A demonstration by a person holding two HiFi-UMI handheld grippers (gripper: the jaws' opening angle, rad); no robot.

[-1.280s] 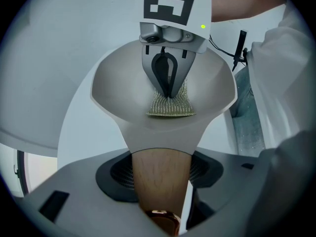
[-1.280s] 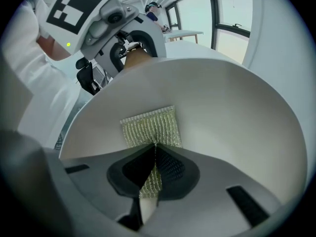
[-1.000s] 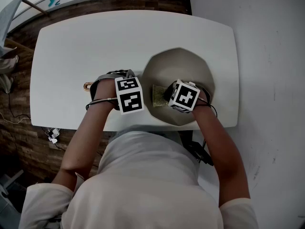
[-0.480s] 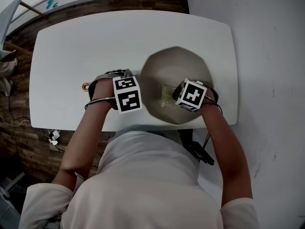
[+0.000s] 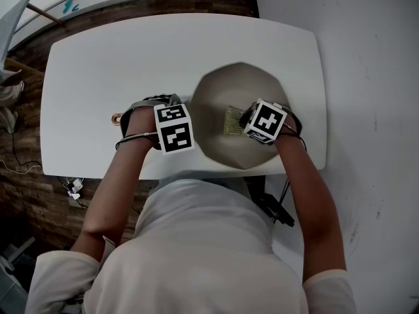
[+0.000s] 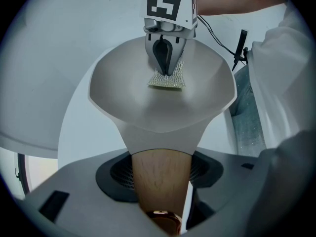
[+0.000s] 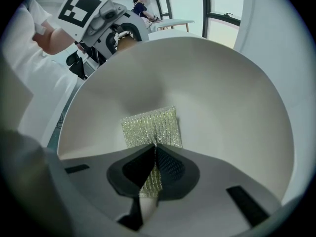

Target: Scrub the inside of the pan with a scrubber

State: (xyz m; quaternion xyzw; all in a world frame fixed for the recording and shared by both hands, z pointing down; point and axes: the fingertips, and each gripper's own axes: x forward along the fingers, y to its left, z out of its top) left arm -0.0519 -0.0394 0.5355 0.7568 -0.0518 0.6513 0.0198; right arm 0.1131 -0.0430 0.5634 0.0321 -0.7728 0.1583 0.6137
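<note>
Clamping the pan's (image 6: 128,102) wooden handle (image 6: 159,157) in the left gripper (image 6: 160,177), on the white table (image 5: 118,64). Pinching the scrubber (image 7: 150,127) tight in the right gripper (image 7: 155,154), flat against the pan's inside, probably touching near the middle.

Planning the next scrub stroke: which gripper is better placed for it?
Right. The right gripper pinches the scrubber inside the pan; the left gripper is shut on the pan's wooden handle, steadying it.
</note>
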